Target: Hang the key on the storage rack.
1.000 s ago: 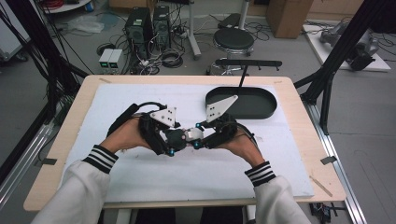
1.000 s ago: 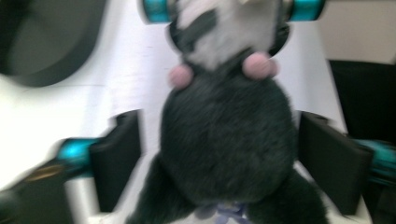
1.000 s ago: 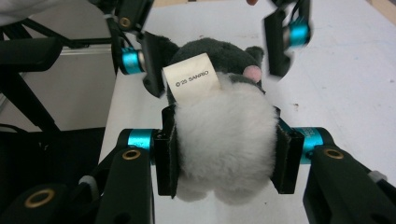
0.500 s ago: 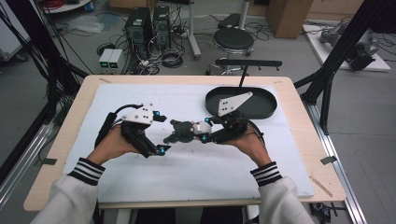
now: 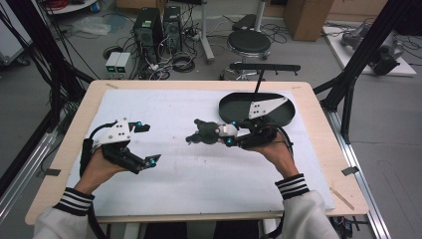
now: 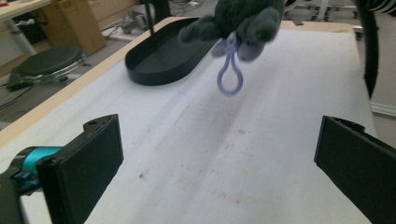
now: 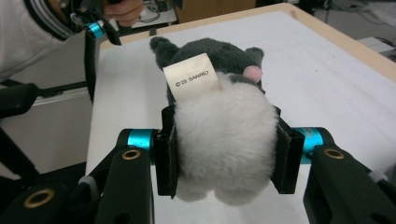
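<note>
Grey-and-white plush fills the right tongs [image 7: 226, 154]: the two black jaws press into the soft white body of a small plush toy [image 7: 219, 126] from either side, holding it clear above the white mat [image 5: 199, 169] that covers the desk [image 5: 318, 124]. A paper label [image 7: 192, 78] printed "Sanrio" stands up from the toy's back, and a pale purple loop [image 6: 229, 74] hangs from its dark grey end.

Taking the black oval tray [image 5: 284, 113] at the far right of the mat as landmark, the toy [image 5: 209, 132] hangs just to the tray's left, over the middle of the mat, with the right tongs [image 5: 234, 134] between toy and tray. The left tongs [image 5: 144, 144] sit well away from the tray, towards the mat's left edge, their jaws spread wide with nothing between them. From the left gripper view the jaws frame bare mat, the toy [image 6: 238, 21] above and the tray [image 6: 163, 60] beyond.
</note>
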A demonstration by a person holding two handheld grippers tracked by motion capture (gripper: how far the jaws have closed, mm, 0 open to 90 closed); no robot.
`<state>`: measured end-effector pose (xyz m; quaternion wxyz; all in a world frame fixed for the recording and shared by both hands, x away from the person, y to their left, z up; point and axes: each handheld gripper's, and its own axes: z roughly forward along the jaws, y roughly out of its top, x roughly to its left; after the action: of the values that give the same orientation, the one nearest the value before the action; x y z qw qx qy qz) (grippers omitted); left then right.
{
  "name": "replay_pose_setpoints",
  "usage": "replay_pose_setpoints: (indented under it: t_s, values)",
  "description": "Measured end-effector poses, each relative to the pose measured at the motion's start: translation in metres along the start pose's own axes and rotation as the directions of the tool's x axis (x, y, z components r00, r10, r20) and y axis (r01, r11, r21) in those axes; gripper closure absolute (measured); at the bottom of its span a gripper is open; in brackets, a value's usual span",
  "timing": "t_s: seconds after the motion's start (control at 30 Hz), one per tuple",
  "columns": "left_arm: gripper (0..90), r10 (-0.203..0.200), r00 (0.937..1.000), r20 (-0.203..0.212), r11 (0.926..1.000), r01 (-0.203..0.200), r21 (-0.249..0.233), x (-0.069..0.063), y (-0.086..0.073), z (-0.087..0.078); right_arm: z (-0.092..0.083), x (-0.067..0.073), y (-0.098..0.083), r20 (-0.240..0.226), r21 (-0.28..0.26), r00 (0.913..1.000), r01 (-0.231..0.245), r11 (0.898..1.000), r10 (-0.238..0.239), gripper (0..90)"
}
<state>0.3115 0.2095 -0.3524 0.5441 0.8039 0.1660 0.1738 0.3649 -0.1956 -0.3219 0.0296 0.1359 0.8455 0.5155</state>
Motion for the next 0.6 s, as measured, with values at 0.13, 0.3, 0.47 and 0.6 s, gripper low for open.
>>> replay_pose_setpoints:
  t_s: [0.13,0.3,0.47,0.6]
  values:
    - [1.7,-0.029,0.9986,-0.044,0.9994,0.028,-0.022,0.001,-0.011,-0.011,-0.006,-0.002,-0.001,0.032,-0.018,0.9994,-0.014,1.0,0.014,53.6]
    - [1.7,-0.07,0.9921,-0.104,0.9952,0.063,-0.075,0.001,-0.028,-0.023,-0.012,-0.007,-0.003,0.073,-0.034,0.9968,-0.032,0.999,0.034,53.7]
    - [1.7,-0.096,0.9832,-0.155,0.9926,0.083,-0.089,0.002,-0.044,-0.031,-0.017,-0.01,-0.004,0.109,-0.05,0.9925,-0.048,0.998,0.054,53.7]
    - [1.7,-0.133,0.9707,-0.2,0.9856,0.108,-0.13,-0.002,-0.062,-0.039,-0.024,-0.013,-0.005,0.151,-0.056,0.9849,-0.077,0.995,0.085,53.7]
